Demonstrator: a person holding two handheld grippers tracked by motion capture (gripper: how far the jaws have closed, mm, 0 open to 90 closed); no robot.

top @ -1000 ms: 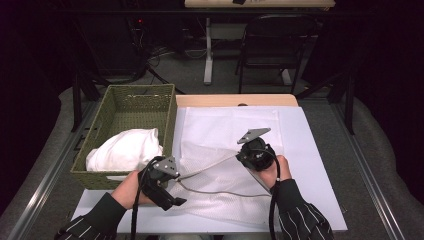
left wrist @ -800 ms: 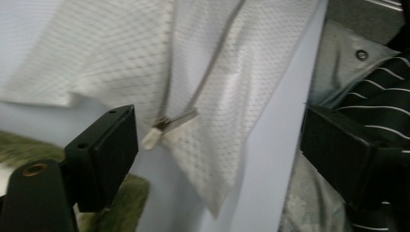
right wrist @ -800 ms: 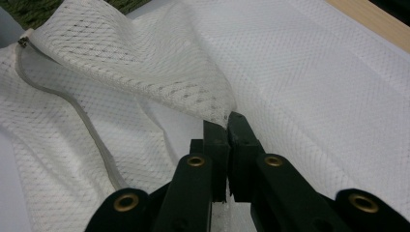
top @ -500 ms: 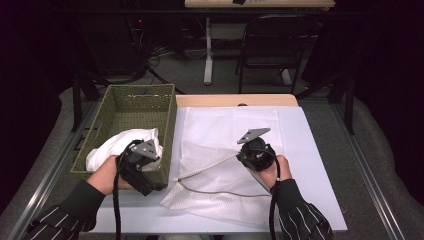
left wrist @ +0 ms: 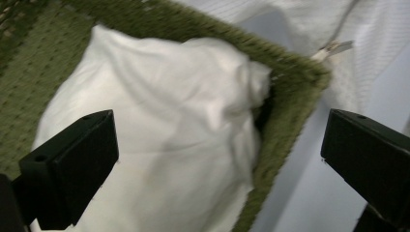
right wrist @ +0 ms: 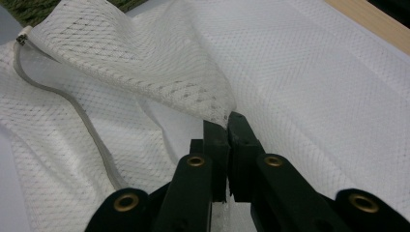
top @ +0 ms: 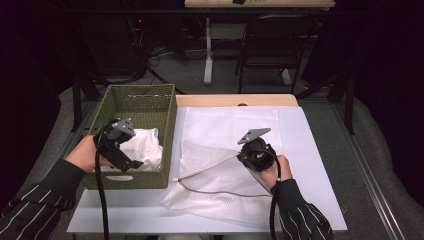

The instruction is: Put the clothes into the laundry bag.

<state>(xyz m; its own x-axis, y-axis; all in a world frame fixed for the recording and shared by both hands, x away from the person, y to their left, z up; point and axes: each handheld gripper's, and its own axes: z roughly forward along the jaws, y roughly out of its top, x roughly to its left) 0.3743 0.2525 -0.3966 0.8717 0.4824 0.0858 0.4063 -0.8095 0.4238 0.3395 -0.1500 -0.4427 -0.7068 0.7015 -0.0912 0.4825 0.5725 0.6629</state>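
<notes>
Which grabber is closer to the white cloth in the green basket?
Left. The left gripper hangs open right above the white cloth in the basket. The right gripper is off beside the basket, pinching the mesh bag.

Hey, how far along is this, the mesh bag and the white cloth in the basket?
Done: the mesh bag lies on the table, its mouth lifted open. In hand: the right gripper is shut on the bag's upper edge; the left gripper hangs open over the white cloth, holding nothing. Left, probably: the cloth sits in the green basket, not yet grasped or bagged.
</notes>
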